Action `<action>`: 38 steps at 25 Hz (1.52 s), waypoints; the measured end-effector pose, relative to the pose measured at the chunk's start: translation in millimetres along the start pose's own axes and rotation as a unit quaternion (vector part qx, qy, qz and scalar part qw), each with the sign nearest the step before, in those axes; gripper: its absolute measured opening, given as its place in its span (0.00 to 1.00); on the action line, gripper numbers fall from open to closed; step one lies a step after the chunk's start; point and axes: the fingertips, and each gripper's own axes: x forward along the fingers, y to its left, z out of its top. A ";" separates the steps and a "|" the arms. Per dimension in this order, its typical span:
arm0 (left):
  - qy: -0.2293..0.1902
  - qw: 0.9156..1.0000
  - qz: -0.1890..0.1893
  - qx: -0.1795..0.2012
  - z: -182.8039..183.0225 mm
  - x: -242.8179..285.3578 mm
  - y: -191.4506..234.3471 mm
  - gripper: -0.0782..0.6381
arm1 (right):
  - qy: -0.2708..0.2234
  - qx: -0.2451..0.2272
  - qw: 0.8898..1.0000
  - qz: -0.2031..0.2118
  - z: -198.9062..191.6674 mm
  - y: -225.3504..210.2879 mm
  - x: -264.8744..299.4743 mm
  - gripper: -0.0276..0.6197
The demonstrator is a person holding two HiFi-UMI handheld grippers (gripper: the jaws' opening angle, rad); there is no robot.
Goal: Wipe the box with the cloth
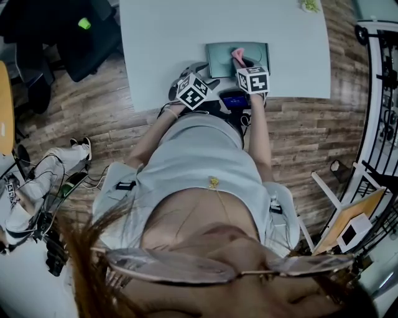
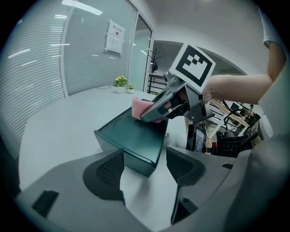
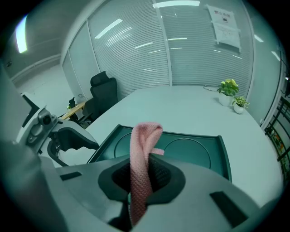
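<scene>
A dark green flat box point(image 1: 224, 54) point(image 2: 133, 142) point(image 3: 190, 149) lies near the front edge of the pale table point(image 1: 174, 37). My right gripper point(image 1: 239, 62) point(image 3: 144, 174) is shut on a pink cloth point(image 3: 142, 158) point(image 1: 237, 56) point(image 2: 141, 108), and it holds the cloth over the box's top near its right end. My left gripper point(image 1: 202, 69) point(image 2: 144, 170) stands open just left of the box, one box corner between its fingers without being gripped.
A black office chair point(image 1: 68, 31) point(image 3: 100, 95) stands left of the table. Small potted plants point(image 1: 310, 5) point(image 3: 231, 93) sit at the table's far edge. A black metal rack point(image 1: 379, 81) is at the right, cables on the wooden floor at the left.
</scene>
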 end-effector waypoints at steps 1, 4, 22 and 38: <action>-0.001 1.000 -0.001 0.000 0.0 0.2 -0.1 0.52 | 0.001 0.000 1.000 0.002 0.3 1.5 0.7 0.10; -0.001 1.000 0.000 -0.001 -0.7 -0.5 0.7 0.52 | 0.002 -0.001 1.000 0.011 2.3 9.6 4.2 0.10; -0.002 1.000 -0.007 -0.001 -3.3 0.4 6.0 0.52 | 0.014 -0.015 0.999 0.044 6.5 56.6 25.0 0.10; -0.003 1.000 -0.011 -0.004 -5.9 -1.1 2.3 0.52 | -0.002 -0.035 0.997 0.075 9.2 90.5 29.6 0.10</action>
